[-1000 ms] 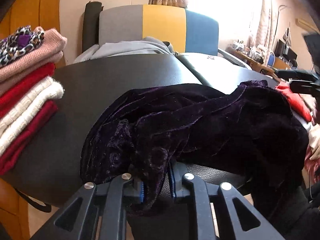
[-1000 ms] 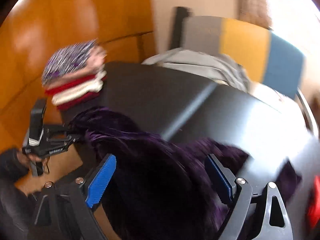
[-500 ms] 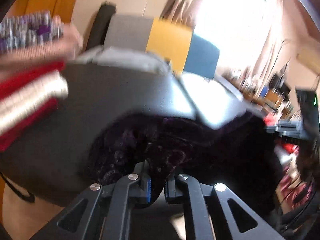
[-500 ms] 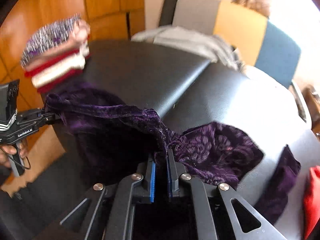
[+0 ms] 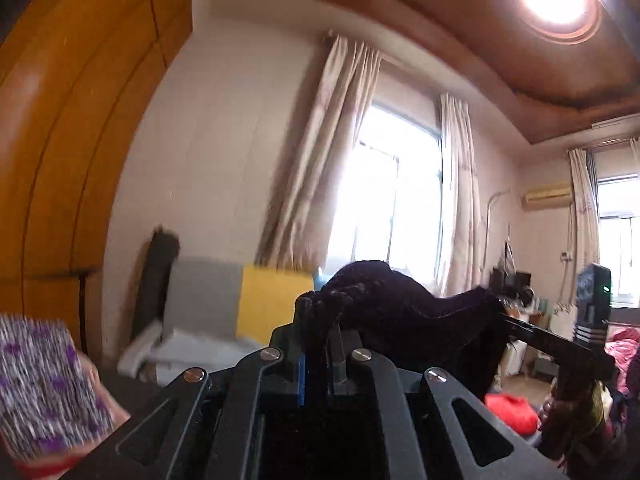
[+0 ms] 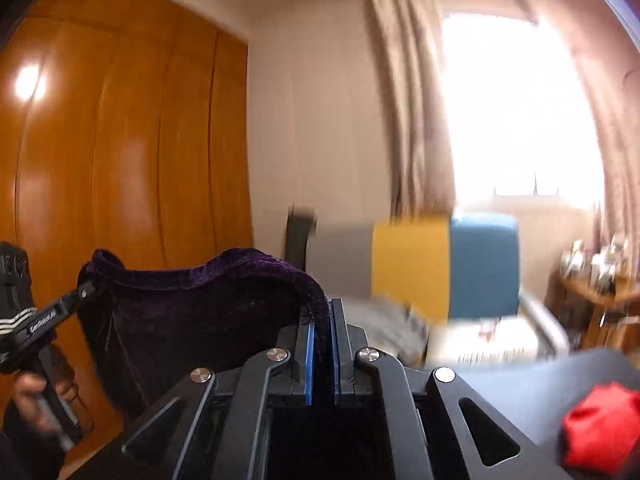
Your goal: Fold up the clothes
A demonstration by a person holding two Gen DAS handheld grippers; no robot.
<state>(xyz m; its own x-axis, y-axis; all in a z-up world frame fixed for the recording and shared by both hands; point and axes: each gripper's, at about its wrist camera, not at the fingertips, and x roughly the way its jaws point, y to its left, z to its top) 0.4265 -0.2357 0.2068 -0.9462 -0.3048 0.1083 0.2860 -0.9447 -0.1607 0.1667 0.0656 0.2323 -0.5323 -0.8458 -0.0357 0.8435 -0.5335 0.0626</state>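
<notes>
A dark bench [image 6: 532, 384] fills only the lower edge of both views, its black surface showing at the lower right of the right wrist camera and as a blurred strip at the lower left of the left wrist camera. On it, at the right, lies a crumpled red garment [image 6: 600, 428]. At the bench's far side rests a heap of grey clothing [image 6: 384, 320], just before a chair back in grey, yellow and blue. At the left end stands a stack of folded clothes [image 5: 44, 392], topped by a piece with a purple and white pattern, with pink and red layers showing beneath; motion blur hides finer detail.
</notes>
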